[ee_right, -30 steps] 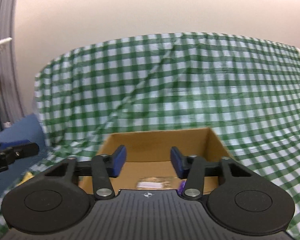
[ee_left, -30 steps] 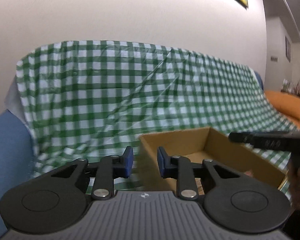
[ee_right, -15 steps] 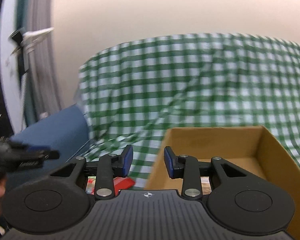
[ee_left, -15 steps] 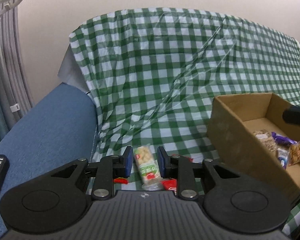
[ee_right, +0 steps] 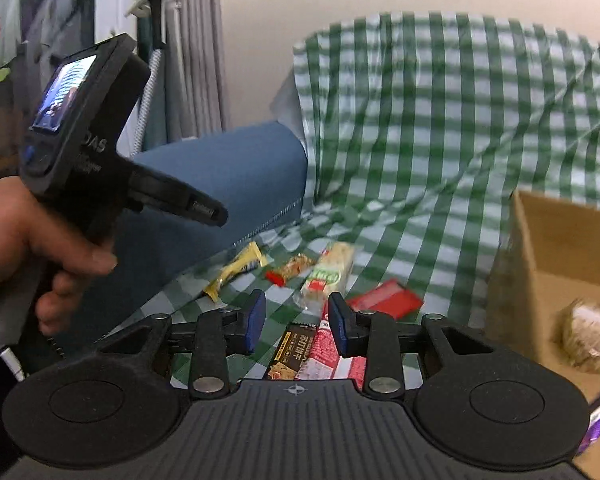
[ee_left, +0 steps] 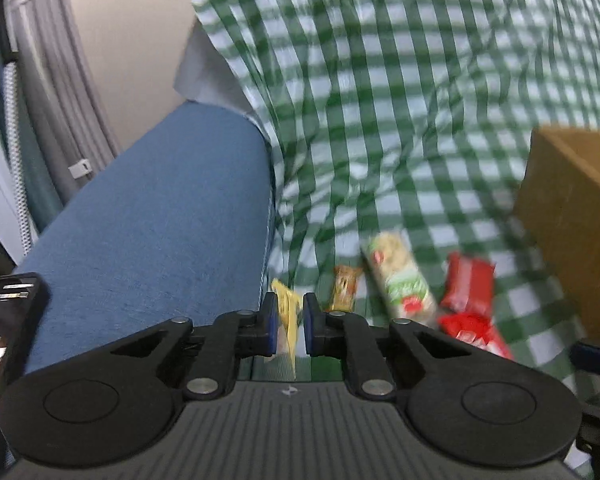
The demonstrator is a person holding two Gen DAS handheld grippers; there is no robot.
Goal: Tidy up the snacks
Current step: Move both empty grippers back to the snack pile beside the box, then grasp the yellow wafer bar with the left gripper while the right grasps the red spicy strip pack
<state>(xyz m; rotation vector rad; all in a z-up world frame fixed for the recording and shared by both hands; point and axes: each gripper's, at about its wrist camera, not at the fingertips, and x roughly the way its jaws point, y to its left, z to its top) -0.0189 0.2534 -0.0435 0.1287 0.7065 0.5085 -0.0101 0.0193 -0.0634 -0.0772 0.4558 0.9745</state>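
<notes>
Nearest to us, our left claw [ee_left: 288, 320] has its blue pads narrowly apart with the yellow wrapper [ee_left: 287, 312] standing between them. The pads bracket it closely, but blur keeps us from telling whether they press on it or only flank it. In the right wrist view this same yellow wrapper [ee_right: 236, 270] lies flat on the checked cloth [ee_right: 440, 152] just beside the blue sofa arm [ee_right: 220, 184], its long axis running from near-left to far-right, so the left side is plainly the nearer one for it.

Our right claw [ee_right: 296, 320] is spread wide and holds nothing. It hovers above a dark packet [ee_right: 290, 354] and a red-and-white packet [ee_right: 326, 354] lying side by side directly under the gap, long axes pointing away from us.

A little farther on lie a small orange bar [ee_right: 294, 267], a long cracker pack [ee_right: 328, 274] and a red packet [ee_right: 386, 298], all loose on the cloth and near one another. To the right stands the cardboard box [ee_right: 512, 280], open-topped, with a wrapped snack [ee_right: 588, 336] already inside. We judge that the next move turns on lining the pads across each packet's short side, then carrying it right to the box.
</notes>
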